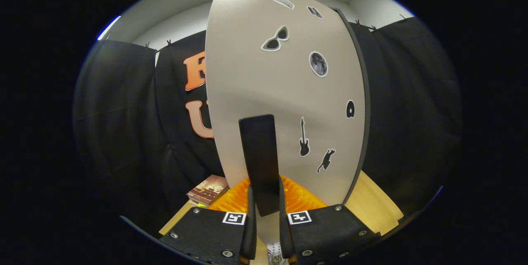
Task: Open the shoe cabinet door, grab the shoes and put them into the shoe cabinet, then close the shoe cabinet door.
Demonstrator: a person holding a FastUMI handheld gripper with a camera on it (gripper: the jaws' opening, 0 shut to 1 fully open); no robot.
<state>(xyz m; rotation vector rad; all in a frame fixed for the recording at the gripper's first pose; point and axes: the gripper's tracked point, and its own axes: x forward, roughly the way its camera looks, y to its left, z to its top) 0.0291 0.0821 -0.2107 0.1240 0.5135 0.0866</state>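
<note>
Gripper fingers clamped on the dark handle of the cabinet door, likely to swing it. Orange ridged item sits behind, a book near the table's far edge.

Light comes from overhead: a bright strip lamp glints at upper left, and soft glare washes the top of the pale grey sticker-covered cabinet door. The door dims toward frame centre. Black cloth wall swallows detail, near featureless. Strong fisheye bending curves the door's edges. Focus mostly sharp; gripper at bottom clamped on the dark flat handle, slightly soft.
</note>
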